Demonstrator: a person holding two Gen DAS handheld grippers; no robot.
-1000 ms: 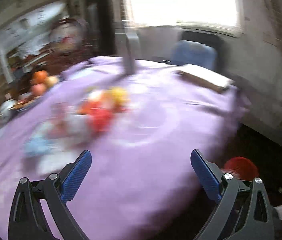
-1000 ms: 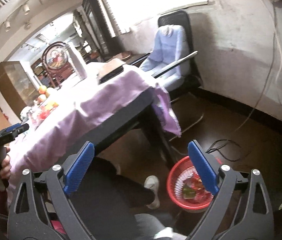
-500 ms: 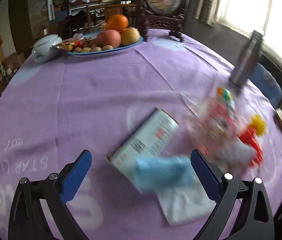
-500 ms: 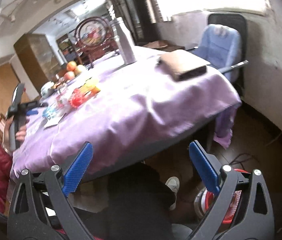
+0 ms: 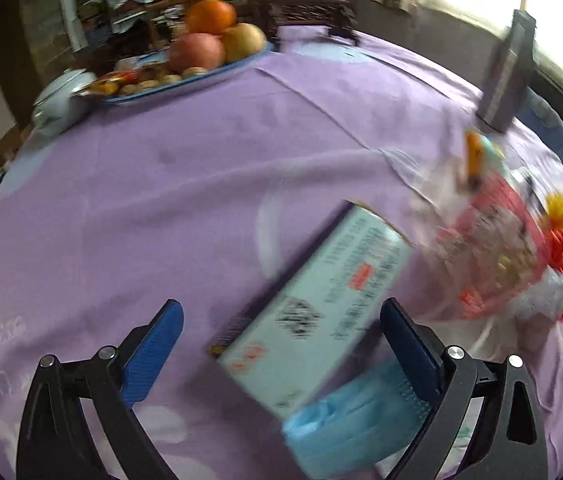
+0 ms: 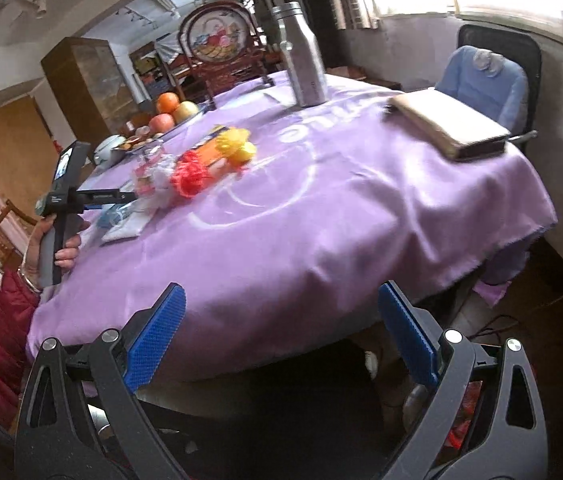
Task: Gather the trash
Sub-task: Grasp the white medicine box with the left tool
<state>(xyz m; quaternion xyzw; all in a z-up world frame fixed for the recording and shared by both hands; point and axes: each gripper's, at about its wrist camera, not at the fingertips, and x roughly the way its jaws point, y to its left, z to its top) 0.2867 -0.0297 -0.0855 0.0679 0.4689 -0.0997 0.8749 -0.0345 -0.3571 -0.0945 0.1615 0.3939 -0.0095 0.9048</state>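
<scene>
On the purple tablecloth (image 5: 169,200) lies a pale printed carton (image 5: 321,308), partly between my left gripper's open fingers. My left gripper (image 5: 281,344) hovers just above it, holding nothing. A blue face mask (image 5: 345,428) rests under the right finger. A clear wrapper with red print (image 5: 489,252) and red and yellow netting (image 5: 561,240) lie to the right. In the right wrist view the same pile of trash (image 6: 189,168) sits mid-table, and my right gripper (image 6: 279,340) stands open below the table's near edge, empty. The red basket (image 6: 469,412) shows low behind its right finger.
A blue plate of fruit and snacks (image 5: 185,68) and a white lidded bowl (image 5: 61,100) stand at the far side. A steel bottle (image 6: 305,60), a tan book (image 6: 449,128) and a framed ornament (image 6: 217,40) are on the table. A blue-draped chair (image 6: 485,80) stands behind.
My left gripper has swung from the table's right side to the trash pile and closed in on the carton. My right gripper has risen from the floor basket toward the table's edge.
</scene>
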